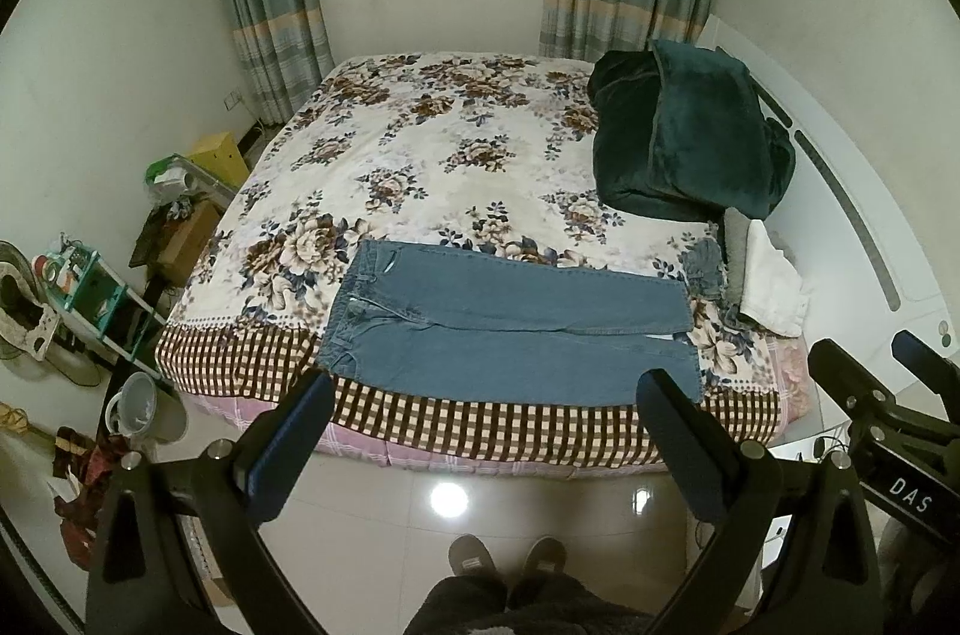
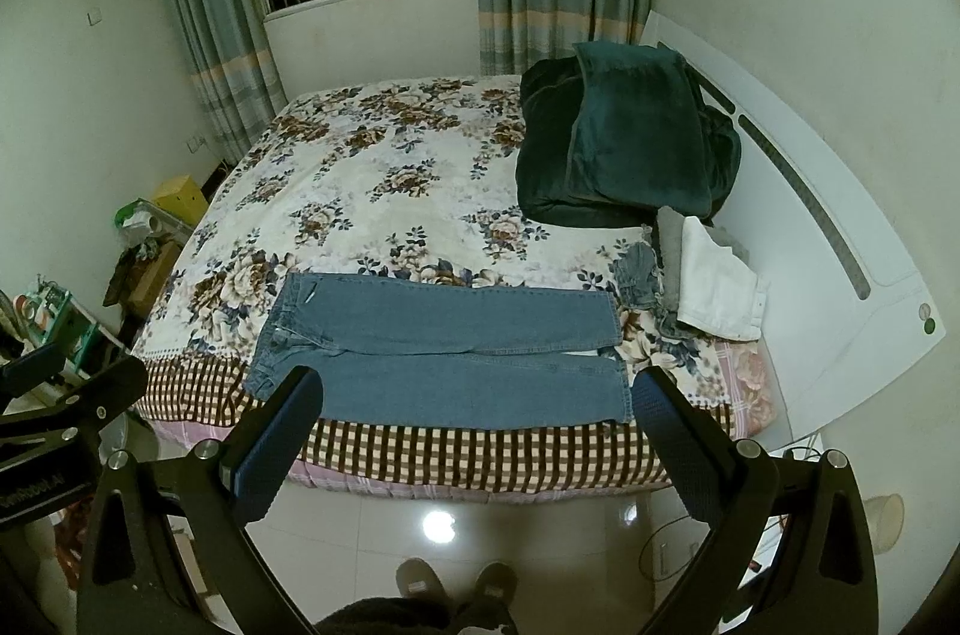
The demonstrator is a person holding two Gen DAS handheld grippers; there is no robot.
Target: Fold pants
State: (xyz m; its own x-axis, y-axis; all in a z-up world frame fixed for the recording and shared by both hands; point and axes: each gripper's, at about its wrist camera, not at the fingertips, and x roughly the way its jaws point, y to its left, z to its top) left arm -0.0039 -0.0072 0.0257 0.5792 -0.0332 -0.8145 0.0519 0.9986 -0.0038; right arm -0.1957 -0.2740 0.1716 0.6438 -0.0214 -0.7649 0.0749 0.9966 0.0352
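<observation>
Blue jeans (image 1: 510, 329) lie flat along the near edge of the bed, waistband to the left, both legs stretched to the right. They also show in the right wrist view (image 2: 444, 353). My left gripper (image 1: 486, 395) is open and empty, held above the floor short of the bed edge, its fingers framing the jeans. My right gripper (image 2: 474, 395) is open and empty too, at about the same distance from the bed. The right gripper also shows at the right edge of the left wrist view (image 1: 864, 365).
The bed has a floral cover (image 1: 432, 155) with a checkered border. A dark green blanket (image 1: 690, 137) is heaped at back right. Folded grey and white clothes (image 1: 762, 275) lie right of the jeans. Clutter and shelves (image 1: 90, 299) stand left. My feet (image 1: 504, 557) are on the tiled floor.
</observation>
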